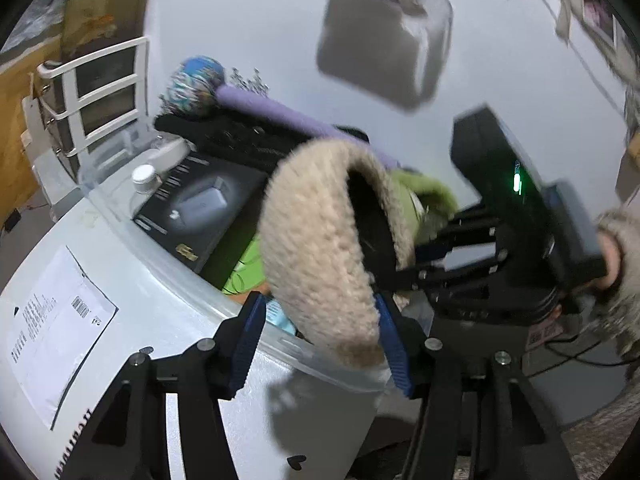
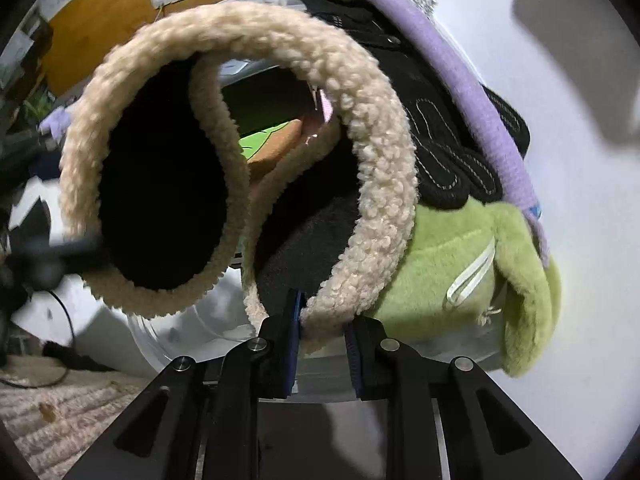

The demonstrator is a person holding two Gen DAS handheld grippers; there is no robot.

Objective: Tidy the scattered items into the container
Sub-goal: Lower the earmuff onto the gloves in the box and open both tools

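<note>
Cream fleece earmuffs [image 1: 320,240] with black ear pads hang over the clear plastic container [image 1: 192,276]. My left gripper [image 1: 320,340] is shut on one end of the fleece band. My right gripper [image 2: 322,344] is shut on the other part of the band [image 2: 372,160], just above the container's rim [image 2: 168,344]. The right gripper's black body also shows in the left wrist view [image 1: 500,240]. Inside the container lie a green plush toy [image 2: 460,264], black gloves [image 2: 436,132], a purple band [image 2: 472,80], a black box [image 1: 200,208] and a patterned ball [image 1: 194,84].
The container stands on a white surface [image 1: 248,20] beside a white parcel with a label [image 1: 60,320]. A white rack [image 1: 100,88] stands at the back left. A textured mat [image 2: 60,408] and cables lie below the container.
</note>
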